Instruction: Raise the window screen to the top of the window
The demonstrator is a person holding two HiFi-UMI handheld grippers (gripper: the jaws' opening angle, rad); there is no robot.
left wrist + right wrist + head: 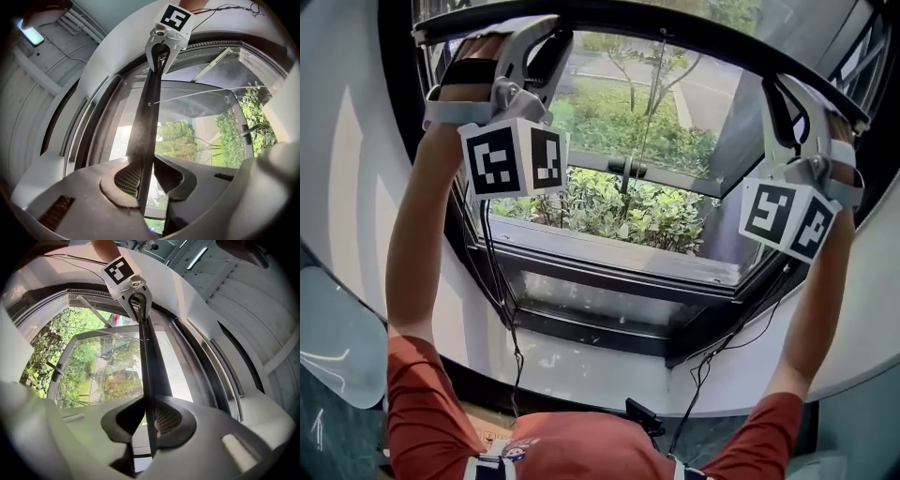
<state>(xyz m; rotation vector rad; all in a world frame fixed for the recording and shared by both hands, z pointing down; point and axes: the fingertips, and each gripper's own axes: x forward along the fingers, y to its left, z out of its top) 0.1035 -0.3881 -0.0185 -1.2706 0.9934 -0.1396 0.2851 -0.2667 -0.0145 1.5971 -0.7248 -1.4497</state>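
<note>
Both my jaws are clenched on the screen bar [675,21], held high across the window [609,251]. If one side lifts faster, the bar could tilt, jam, or slip out.

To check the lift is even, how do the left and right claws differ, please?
The left claw grips the dark flat screen bar near its left end, the right claw near its right end. In the head view the left claw sits higher than the right claw. Both clamp it.
</note>
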